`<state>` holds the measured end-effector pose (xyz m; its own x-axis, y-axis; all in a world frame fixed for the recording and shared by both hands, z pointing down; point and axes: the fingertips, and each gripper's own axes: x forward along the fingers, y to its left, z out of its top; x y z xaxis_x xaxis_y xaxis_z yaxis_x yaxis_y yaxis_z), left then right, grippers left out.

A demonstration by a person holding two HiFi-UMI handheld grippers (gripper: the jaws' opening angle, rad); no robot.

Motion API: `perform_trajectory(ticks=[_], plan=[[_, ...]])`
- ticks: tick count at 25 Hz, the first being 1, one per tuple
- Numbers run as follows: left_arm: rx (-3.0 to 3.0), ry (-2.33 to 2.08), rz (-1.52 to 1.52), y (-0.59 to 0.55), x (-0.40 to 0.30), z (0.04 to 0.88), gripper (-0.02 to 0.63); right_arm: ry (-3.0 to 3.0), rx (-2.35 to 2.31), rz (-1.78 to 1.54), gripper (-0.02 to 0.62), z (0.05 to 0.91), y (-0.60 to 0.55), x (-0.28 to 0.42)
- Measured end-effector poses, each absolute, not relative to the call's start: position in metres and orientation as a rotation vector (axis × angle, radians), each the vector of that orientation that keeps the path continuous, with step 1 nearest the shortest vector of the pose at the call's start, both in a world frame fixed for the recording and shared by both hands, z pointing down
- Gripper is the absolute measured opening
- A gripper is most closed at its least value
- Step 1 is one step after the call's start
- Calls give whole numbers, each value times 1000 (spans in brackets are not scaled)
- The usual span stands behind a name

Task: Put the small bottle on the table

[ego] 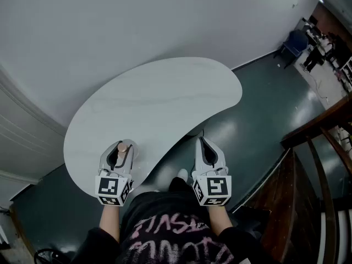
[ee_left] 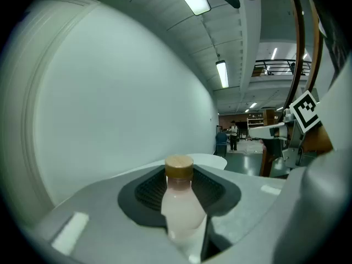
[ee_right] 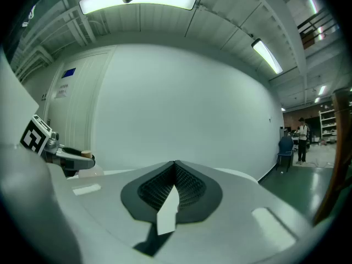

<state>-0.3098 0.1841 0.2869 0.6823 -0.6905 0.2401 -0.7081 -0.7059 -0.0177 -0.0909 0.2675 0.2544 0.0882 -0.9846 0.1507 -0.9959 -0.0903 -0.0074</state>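
Left tongs: clamped on small bottle, held at desk near edge.
Right tongs: closed, empty, held beyond that edge, over floor.

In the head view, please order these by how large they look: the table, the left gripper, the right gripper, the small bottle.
1. table
2. left gripper and right gripper: alike, not ranked
3. small bottle, held in the left gripper
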Motion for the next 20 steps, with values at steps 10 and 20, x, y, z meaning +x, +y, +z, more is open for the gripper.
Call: perform_trajectory(ticks=[10,20], plan=[[2816,-1162,343,176,-316,285,149,-2036,2233,171,8,254,260,-99],[2818,-1160,317,168,-328,285,149,-2056,2225,115,11,245,252,-111]])
